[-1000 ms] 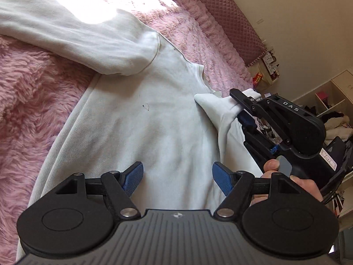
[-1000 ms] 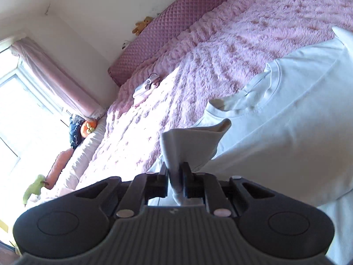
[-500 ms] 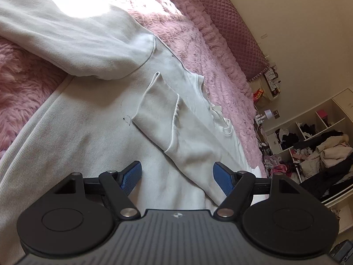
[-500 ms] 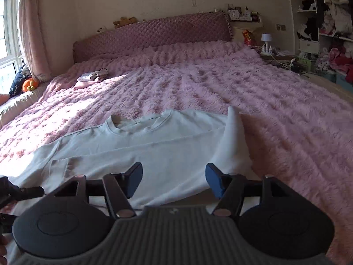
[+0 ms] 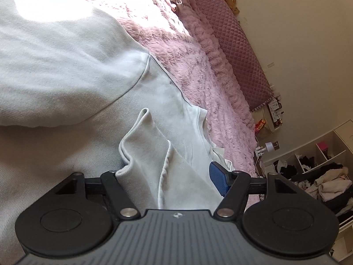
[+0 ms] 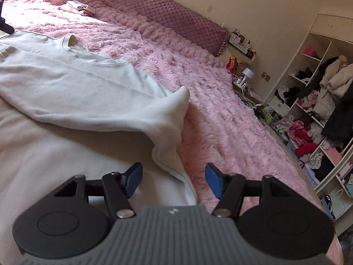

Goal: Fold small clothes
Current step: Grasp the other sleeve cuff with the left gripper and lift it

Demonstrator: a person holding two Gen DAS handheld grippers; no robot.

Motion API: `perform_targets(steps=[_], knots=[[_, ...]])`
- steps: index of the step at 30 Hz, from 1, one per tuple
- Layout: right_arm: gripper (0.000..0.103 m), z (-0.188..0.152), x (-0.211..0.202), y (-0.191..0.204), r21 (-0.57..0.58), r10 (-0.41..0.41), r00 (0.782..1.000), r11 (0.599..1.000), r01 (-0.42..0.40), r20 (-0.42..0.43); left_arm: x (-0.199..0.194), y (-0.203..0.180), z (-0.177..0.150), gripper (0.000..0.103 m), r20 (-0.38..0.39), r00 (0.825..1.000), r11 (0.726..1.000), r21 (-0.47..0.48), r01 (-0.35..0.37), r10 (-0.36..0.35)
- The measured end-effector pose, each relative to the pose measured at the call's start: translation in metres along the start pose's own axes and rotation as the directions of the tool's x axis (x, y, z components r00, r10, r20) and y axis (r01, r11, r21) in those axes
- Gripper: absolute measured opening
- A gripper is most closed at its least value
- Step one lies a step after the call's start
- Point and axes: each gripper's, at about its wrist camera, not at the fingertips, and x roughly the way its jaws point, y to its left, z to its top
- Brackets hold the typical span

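Left tool (image 5: 169, 176) closing around sleeve (image 5: 152, 154) (sweatshirt's).

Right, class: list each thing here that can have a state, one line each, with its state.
White sweatshirt: spread on the pink blanket, partly folded.
Sleeve: folded across the body, cuff between the left gripper pads.
Left gripper: jaws closing around the cuff.
Right gripper: open, holding nothing.
Shelves: open, cluttered with clothes.

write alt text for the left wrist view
The left hand-held gripper is closing around the folded sleeve cuff of a white sweatshirt spread on a fluffy pink blanket. A quilted headboard and cluttered shelves sit beyond.
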Motion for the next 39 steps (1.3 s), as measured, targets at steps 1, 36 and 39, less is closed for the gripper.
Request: perform_targets(steps=[1, 36, 39], knots=[[0.059, 0.002, 0.000, 0.003, 0.000, -0.013, 1.000, 1.000, 0.013, 0.010, 0.001, 0.000, 0.001, 0.062, 0.001, 1.000, 1.000, -0.005, 0.000, 0.000], [0.035, 0.012, -0.011, 0.024, -0.106, -0.070, 0.995, 0.992, 0.063, -0.071, -0.040, 0.022, 0.014, 0.037, 0.089, 0.995, 0.998, 0.039, -0.055, 0.052], [0.036, 0.015, -0.009, 0.023, -0.089, -0.075, 0.993, 0.994, 0.068, -0.086, -0.044, 0.006, 0.015, 0.003, 0.111, 0.994, 0.994, 0.109, 0.007, -0.020]])
